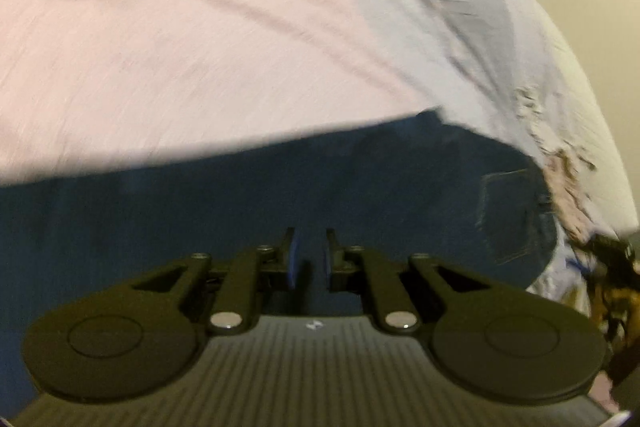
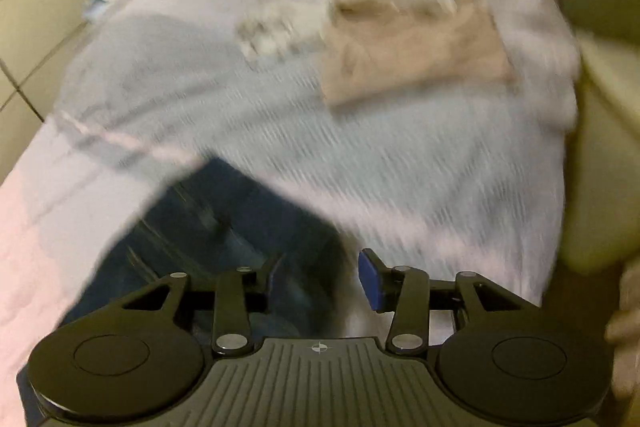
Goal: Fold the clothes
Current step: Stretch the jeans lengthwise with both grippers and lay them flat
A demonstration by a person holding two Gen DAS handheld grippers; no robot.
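Lying on a bed covered with a pale pink sheet (image 1: pixel 180 27) is a pair of dark blue denim jeans (image 1: pixel 280 195), the garment being folded. Both views are blurred by motion, so fine detail is soft.

From the left wrist view, the jeans fill the lower middle as a broad, flat, deep blue band. Its upper edge runs across the view from the lower left up toward the right, meeting the pink sheet. At the right end a stitched back pocket (image 1: pixel 516 215) shows, so the waist end lies to the right and the long axis runs left to right across this view. Beyond the pocket is a rumpled, patterned light cloth (image 1: pixel 560 163).

The left gripper (image 1: pixel 310 255) hovers over the denim with its jaws a little apart; a narrow gap shows between the blue pads, and nothing is caught between them.

From the right wrist view, the jeans (image 2: pixel 224 227) appear lower left of centre as a dark strip slanting from the lower left up toward the middle. A pale grey-lilac blanket (image 2: pixel 360 155) spreads behind them, with a folded beige garment (image 2: pixel 416 55) lying on it further back. Tiled floor (image 2: pixel 28 39) shows at the far left.

The right gripper (image 2: pixel 320 283) has its jaws standing well apart, empty, with the left finger over the denim and the blue pad (image 2: pixel 370 281) of the right finger over pale bedding.
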